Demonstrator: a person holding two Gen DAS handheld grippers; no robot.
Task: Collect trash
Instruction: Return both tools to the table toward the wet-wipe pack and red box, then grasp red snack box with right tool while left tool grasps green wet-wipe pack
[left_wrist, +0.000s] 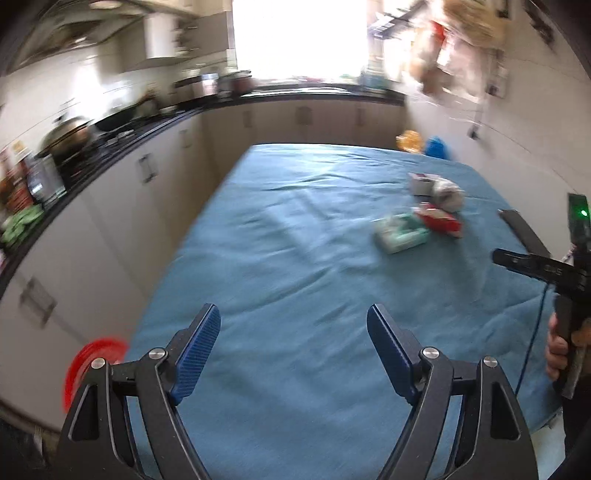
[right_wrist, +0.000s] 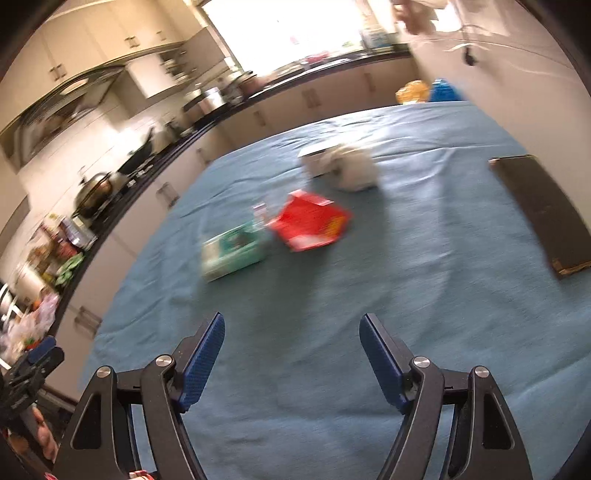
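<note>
Mostly, both views show a table covered with a blue cloth (right_wrist: 406, 295) in a narrow kitchen, all somewhat blurred. Four pieces of trash lie close together toward the far right part of the cloth: a green box (right_wrist: 234, 251), a red packet (right_wrist: 310, 223) just beside it, and behind them a white box (right_wrist: 317, 157) touching a crumpled white wad (right_wrist: 356, 168). A flat dark slab (right_wrist: 541, 208) lies apart, near the cloth's right edge. The left gripper (left_wrist: 293, 345) hangs over the near left part of the cloth, jaws wide apart with nothing between them. The right gripper (right_wrist: 291, 354) hangs over the near middle, jaws likewise spread and empty, with the trash ahead of it. Bare cloth fills the near half and the whole left side of the table. A gap runs between the table's left edge and a dark counter (left_wrist: 122, 147) crowded with pots. The wall (left_wrist: 517, 122) stands close along the right side. A red hoop (left_wrist: 92, 363) sits low beside the near left corner.
</note>
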